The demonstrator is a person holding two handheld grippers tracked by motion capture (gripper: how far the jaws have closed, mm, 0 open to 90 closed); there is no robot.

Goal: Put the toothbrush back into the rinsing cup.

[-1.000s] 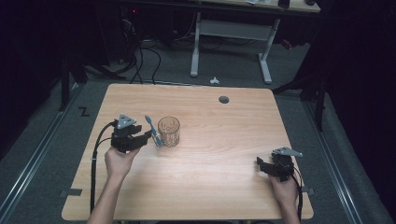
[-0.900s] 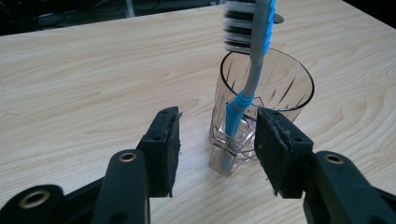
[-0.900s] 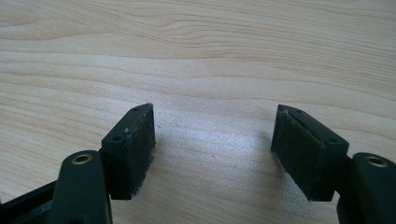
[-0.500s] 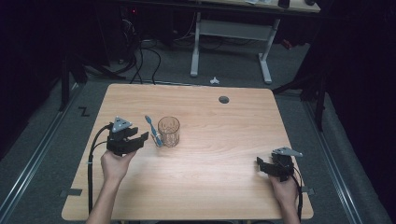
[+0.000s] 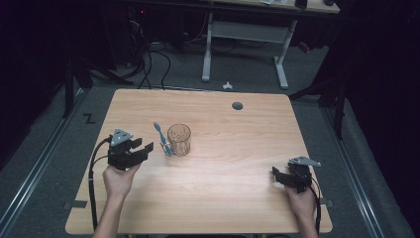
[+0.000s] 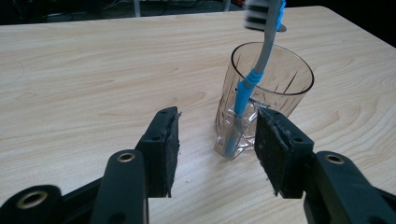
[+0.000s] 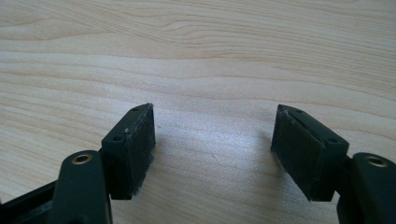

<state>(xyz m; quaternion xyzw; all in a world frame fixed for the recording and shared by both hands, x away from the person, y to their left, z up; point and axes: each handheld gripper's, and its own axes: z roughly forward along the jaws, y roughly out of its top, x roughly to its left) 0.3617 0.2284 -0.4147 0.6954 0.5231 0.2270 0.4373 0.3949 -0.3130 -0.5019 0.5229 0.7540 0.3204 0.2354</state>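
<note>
A light wooden table (image 5: 223,198) is seen from the high view. Near its middle, a little to the left, a clear ribbed glass (image 5: 179,140) is standing upright. A blue and white toothbrush (image 5: 162,138) is placed in the glass; its handle is resting at the bottom and it is leaning against the rim, with the bristle head up and tilted toward the left.

The left tool (image 5: 141,149) is held by the left hand (image 5: 119,179) just left of the glass, apart from it. In the left gripper view the glass (image 6: 264,100) and the toothbrush (image 6: 250,79) are seen beyond the two black jaws of the left tool (image 6: 217,140), which are spread wide and are holding nothing; the glass is closer to the right jaw.

The right tool (image 5: 282,176) is held by the right hand (image 5: 300,199) near the front right corner of the table, well apart from the glass. In the right gripper view its jaws (image 7: 212,140) are also wide apart, with only bare wood (image 7: 210,56) between them.

A small dark round hole (image 5: 237,105) is seen near the far edge of the table.
</note>
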